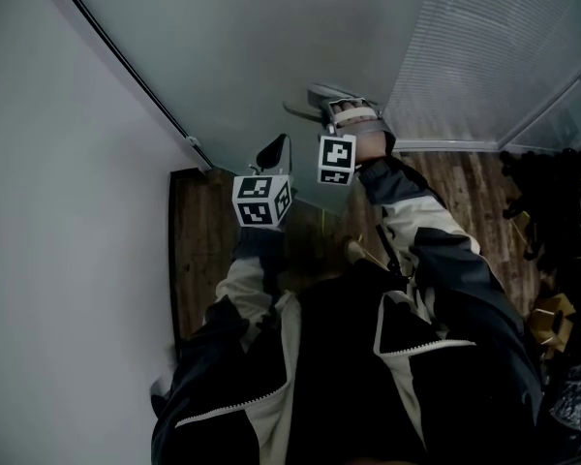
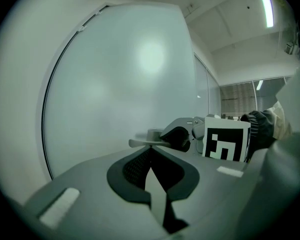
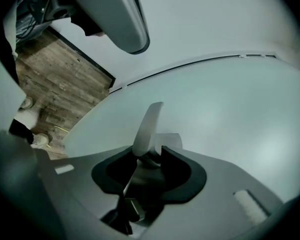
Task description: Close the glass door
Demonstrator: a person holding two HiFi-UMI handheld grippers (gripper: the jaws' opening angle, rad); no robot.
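The frosted glass door (image 1: 271,37) fills the upper middle of the head view, edged on its left by a dark seal strip (image 1: 126,61). Its grey lever handle (image 1: 305,105) sticks out to the left. My right gripper (image 1: 337,112) is shut on the handle. In the right gripper view the lever (image 3: 147,126) rises from between the jaws (image 3: 150,153), close to the glass (image 3: 225,104). My left gripper (image 1: 274,150) hangs just left of and below the handle, shut and holding nothing. In its own view the tips (image 2: 150,160) point at the door (image 2: 115,84) and the handle (image 2: 150,143).
A white wall (image 1: 58,221) runs down the left. Wood floor (image 1: 203,260) shows below the door. A panel with blinds (image 1: 484,46) stands to the right of the door, and dark bags and gear (image 1: 552,211) lie along the right edge.
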